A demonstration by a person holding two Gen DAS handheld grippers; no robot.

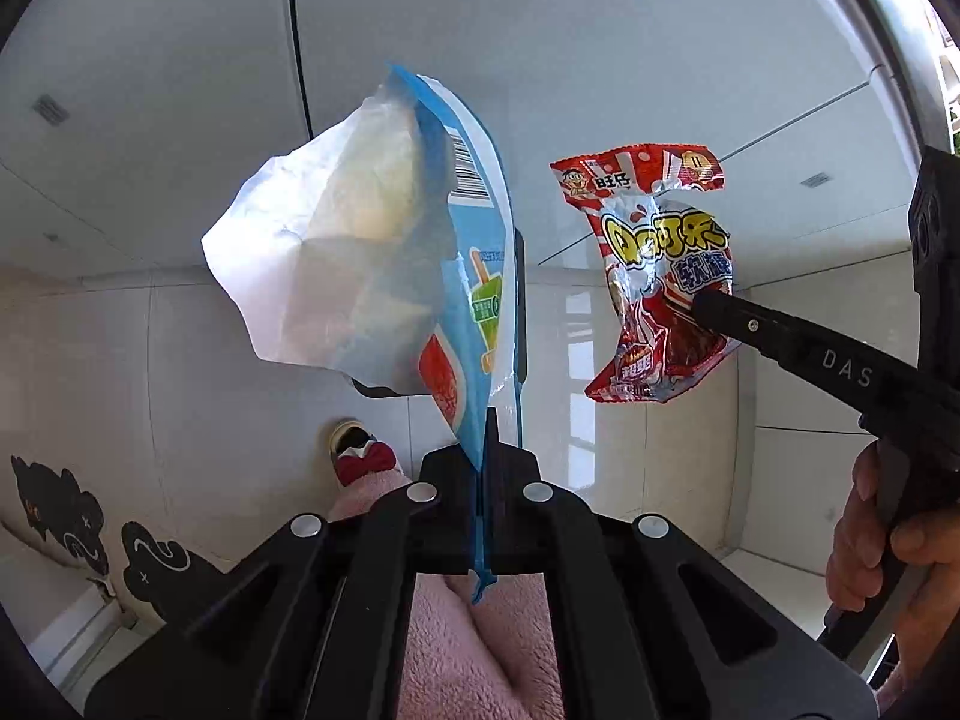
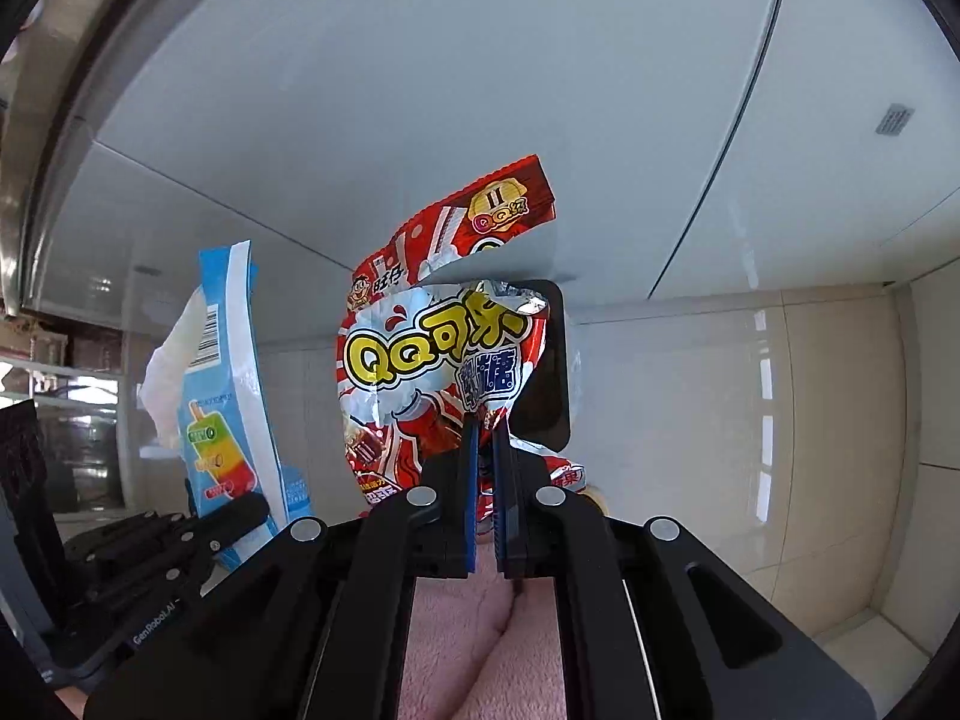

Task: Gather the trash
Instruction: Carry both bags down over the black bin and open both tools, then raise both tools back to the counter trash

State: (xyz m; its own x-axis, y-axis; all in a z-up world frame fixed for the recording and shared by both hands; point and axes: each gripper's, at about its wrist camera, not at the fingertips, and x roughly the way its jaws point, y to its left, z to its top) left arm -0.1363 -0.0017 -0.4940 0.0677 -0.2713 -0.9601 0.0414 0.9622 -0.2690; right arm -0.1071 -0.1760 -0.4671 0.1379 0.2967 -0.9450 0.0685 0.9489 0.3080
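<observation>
While both wrappers hang pinched | left gripper (image 1: 489, 420) grips blue popsicle wrapper (image 1: 474, 276); right gripper (image 2: 486, 420) grips red candy bag (image 2: 432, 354) | step: carrying | next: find bin, none visible, then release.

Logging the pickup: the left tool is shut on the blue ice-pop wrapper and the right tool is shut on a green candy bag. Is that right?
Not quite: the candy bag in the right tool is red, not green, as the right wrist view shows. The left tool is indeed shut on the blue ice-pop wrapper.

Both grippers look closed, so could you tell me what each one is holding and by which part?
The left gripper pinches the blue ice-pop wrapper by its lower edge. The right gripper pinches the red candy wrapper near its lower middle.
</observation>
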